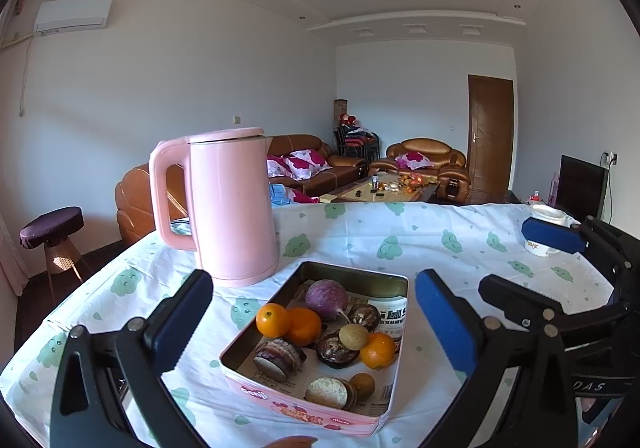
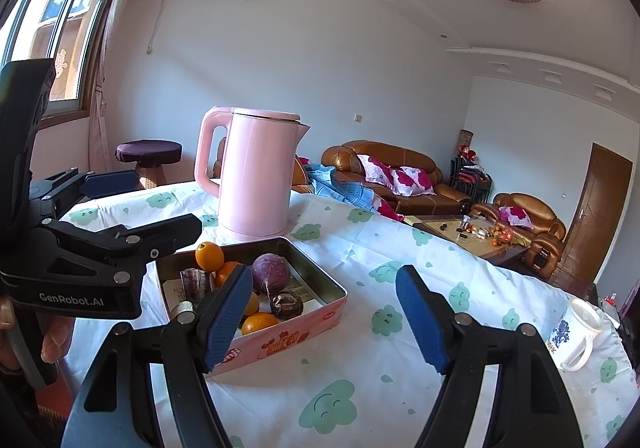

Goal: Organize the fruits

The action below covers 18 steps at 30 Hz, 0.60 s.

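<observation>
Over the table with the cloud-print cloth [image 1: 400,232], both grippers hang spread wide and carrying nothing: the left gripper [image 1: 314,322] has its blue pads parted either side of the tin, and the right gripper [image 2: 324,322] stands just as wide, its left pad in front of the tin's near corner and its right pad over bare cloth. Between and just ahead of them sits the pink tin [image 1: 304,414], lined with printed paper, and that's where all the fruit I can see is gathered. Three oranges [image 1: 273,320] are in there, two touching at the left side and one toward the right wall; a round purple fruit or root [image 1: 326,298] sits toward the back; two small tan round fruits [image 1: 353,336] lie in the middle and near the front; and several dark round pieces [image 1: 280,358], which I can't name for sure, fill the gaps. No fruit lies loose on the cloth in either view. So the fruit does sit gathered in one container, which would fit a finished gathering job, or equally a mixed tin waiting to be sorted; the pictures don't settle which. Behind the tin, close by, stands a pink kettle [image 1: 230,207], and a white mug [image 2: 576,336] sits well off to the right.
</observation>
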Available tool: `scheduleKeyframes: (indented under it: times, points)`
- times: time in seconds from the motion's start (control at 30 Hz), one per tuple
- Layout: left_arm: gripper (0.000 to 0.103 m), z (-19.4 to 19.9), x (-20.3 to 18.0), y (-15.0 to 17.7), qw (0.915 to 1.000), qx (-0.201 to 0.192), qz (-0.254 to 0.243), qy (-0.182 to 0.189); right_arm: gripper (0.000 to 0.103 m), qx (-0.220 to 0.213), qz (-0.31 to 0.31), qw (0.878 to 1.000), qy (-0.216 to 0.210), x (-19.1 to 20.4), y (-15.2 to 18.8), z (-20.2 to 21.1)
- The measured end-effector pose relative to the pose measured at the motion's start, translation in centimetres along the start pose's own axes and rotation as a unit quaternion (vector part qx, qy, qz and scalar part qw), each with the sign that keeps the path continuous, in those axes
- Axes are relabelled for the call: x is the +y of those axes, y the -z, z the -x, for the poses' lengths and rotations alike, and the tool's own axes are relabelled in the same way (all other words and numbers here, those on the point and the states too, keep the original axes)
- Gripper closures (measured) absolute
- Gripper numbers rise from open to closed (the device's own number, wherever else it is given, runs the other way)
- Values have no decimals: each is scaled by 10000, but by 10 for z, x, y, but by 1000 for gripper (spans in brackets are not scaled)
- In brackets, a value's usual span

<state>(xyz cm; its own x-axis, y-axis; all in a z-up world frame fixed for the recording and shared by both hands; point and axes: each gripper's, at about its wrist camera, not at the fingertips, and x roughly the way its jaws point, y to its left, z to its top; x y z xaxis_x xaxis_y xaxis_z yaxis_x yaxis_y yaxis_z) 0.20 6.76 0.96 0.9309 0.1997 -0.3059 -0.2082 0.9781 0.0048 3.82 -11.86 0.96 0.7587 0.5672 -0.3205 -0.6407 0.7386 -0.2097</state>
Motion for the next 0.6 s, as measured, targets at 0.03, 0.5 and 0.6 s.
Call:
scheduleKeyframes:
  times: [0.03, 0.5, 0.6]
  points:
    - [0, 0, 0, 0, 10000, -7, -8, -9, 27, 0, 1, 10000, 0, 0, 0, 0]
    - [0, -1, 1, 3, 10000, 35, -28, 47, 27, 83, 73, 9999, -54, 4, 5, -1]
    - [0, -1, -1, 3, 10000, 39, -50, 12, 27, 103, 36, 9999, -45, 2, 6, -2]
